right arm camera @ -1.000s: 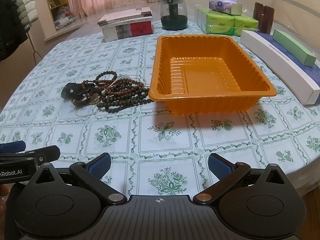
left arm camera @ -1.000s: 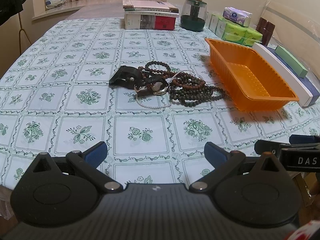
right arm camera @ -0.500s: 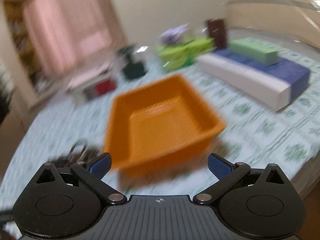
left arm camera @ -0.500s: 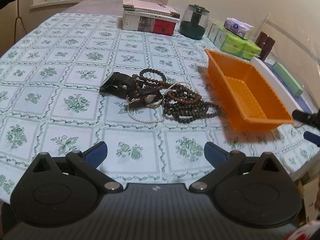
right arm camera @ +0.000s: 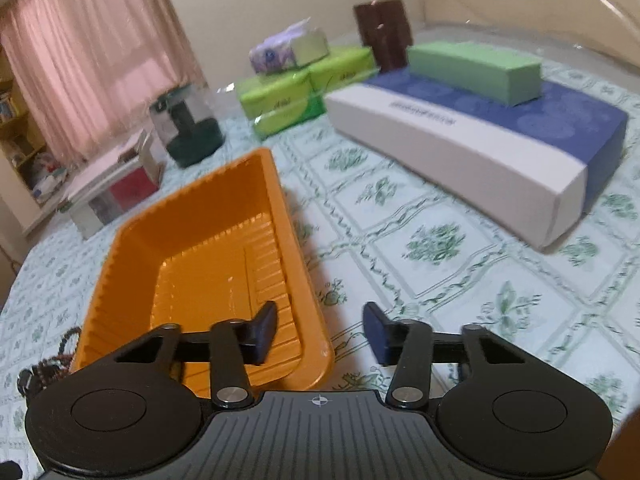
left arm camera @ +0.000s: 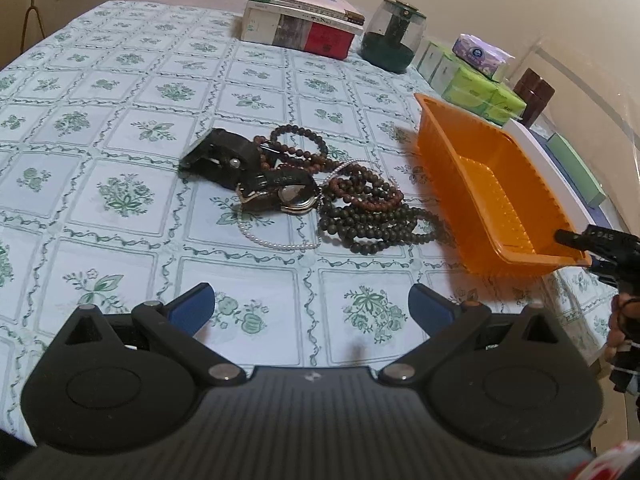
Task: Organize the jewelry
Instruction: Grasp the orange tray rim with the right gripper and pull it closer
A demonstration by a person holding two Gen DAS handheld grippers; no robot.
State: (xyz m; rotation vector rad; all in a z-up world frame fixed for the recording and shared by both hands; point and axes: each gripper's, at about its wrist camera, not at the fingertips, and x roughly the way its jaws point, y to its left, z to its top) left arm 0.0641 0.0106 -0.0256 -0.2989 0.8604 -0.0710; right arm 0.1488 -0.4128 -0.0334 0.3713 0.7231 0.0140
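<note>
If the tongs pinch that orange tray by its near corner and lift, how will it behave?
The orange tray looks like thin ribbed plastic, so it will probably flex or twist from a one-corner pinch. It is empty, so likely very light and apt to slide on the tablecloth if nudged. The right tongs straddle its corner rim, open.

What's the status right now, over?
Left gripper open, empty, short of jewelry pile. Right gripper open, straddling the corner of the empty orange tray. Path clear.
</note>
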